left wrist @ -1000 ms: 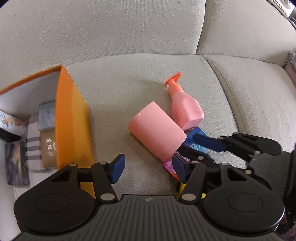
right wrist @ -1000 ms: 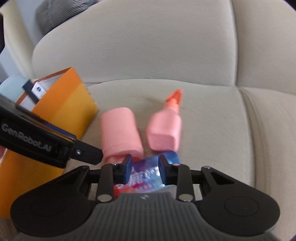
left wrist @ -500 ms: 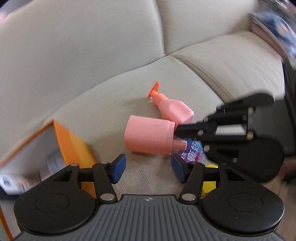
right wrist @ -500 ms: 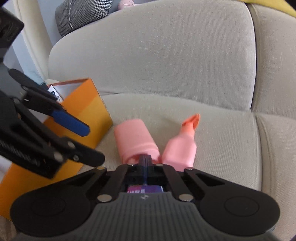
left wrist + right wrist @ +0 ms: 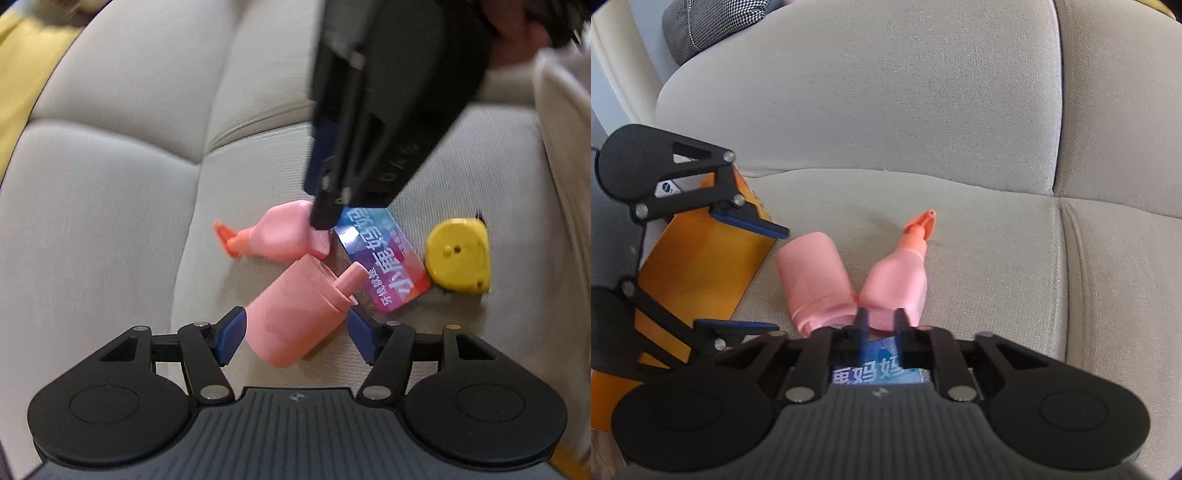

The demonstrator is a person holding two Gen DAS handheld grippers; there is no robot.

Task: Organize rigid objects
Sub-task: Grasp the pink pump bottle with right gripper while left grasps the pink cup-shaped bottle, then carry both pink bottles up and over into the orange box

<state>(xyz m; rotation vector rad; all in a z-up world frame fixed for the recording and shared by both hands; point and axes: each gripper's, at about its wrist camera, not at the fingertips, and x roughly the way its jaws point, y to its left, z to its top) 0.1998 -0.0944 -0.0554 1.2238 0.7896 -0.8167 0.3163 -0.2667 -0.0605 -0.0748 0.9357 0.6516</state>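
Two claws over a beige sofa [image 5: 923, 122] seat.
Left claw [image 5: 295, 328], spread and just widened, straddles the pink cylinder [image 5: 295, 317] lying aslant, stub pointing away; right claw [image 5: 881, 325], reopening slightly, above the colourful packet [image 5: 384, 258].

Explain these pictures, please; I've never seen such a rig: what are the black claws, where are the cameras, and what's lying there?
A person holds a two-finger gripper in each hand; a camera on each looks along its fingers, giving one picture each. On the sofa lie a pink cup, a pink spray bottle, a colourful box and a yellow tape measure, beside an orange box. Both grippers' jaws have just been opening: the left gripper straddles the cup, the right gripper the colourful box's end. Neither seems to grip.
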